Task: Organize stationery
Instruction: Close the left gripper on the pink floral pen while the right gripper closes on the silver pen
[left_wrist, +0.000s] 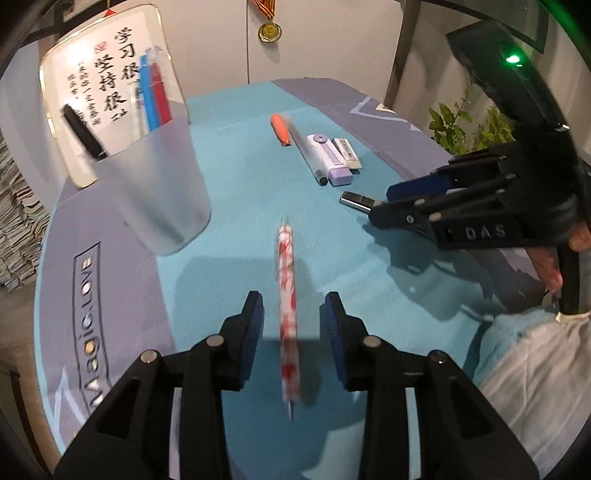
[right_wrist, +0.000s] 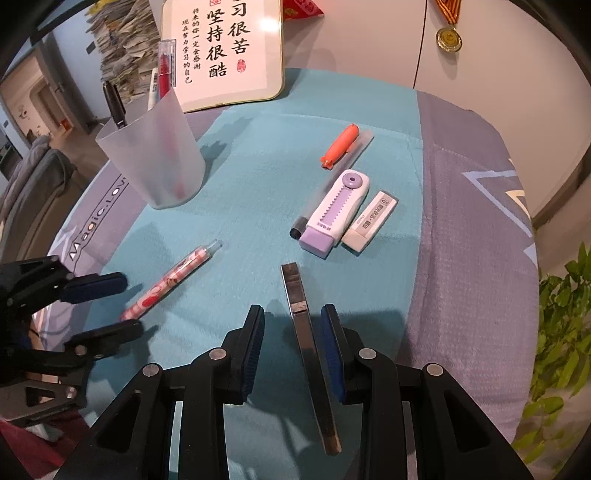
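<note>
L wrist: my left gripper (left_wrist: 294, 317) is parted w/ the pink patterned pen (left_wrist: 287, 317) lying on the cloth btwn the pads, untouched, long axis along the fingers. R wrist: right gripper (right_wrist: 291, 332) likewise apart astride the dark metal bar (right_wrist: 308, 339), maybe brushing one pad; frosted cup (right_wrist: 155, 155) far-left, nearer my left hand.

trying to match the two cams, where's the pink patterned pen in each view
Left wrist: pink patterned pen bottom centre, between the left gripper's fingers.
Right wrist: same pen lower left, lying diagonally before the left gripper.
Shared landmark: frosted cup, upper left in both.
</note>
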